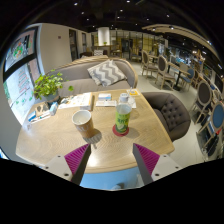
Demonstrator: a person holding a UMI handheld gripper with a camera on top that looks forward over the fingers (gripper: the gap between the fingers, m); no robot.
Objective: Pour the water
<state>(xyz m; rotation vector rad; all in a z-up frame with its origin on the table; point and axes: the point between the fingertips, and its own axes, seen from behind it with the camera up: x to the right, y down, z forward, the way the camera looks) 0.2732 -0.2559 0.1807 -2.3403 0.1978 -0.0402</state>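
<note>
A clear bottle with a green label (122, 116) stands upright on the round wooden table (60, 135), beyond my fingers and a little to the right. To its left stands a tan paper cup (84, 122), also upright. My gripper (113, 160) hangs over the table's near edge, open, with nothing between its fingers. The magenta pads (76, 156) face each other across a wide gap. Both bottle and cup are well ahead of the fingertips.
A potted green plant (47, 86) and some papers or books (103, 99) lie at the table's far side. A grey sofa with a patterned cushion (105, 72) stands behind; a dark armchair (172, 112) is at the right. Chairs and tables fill the far room.
</note>
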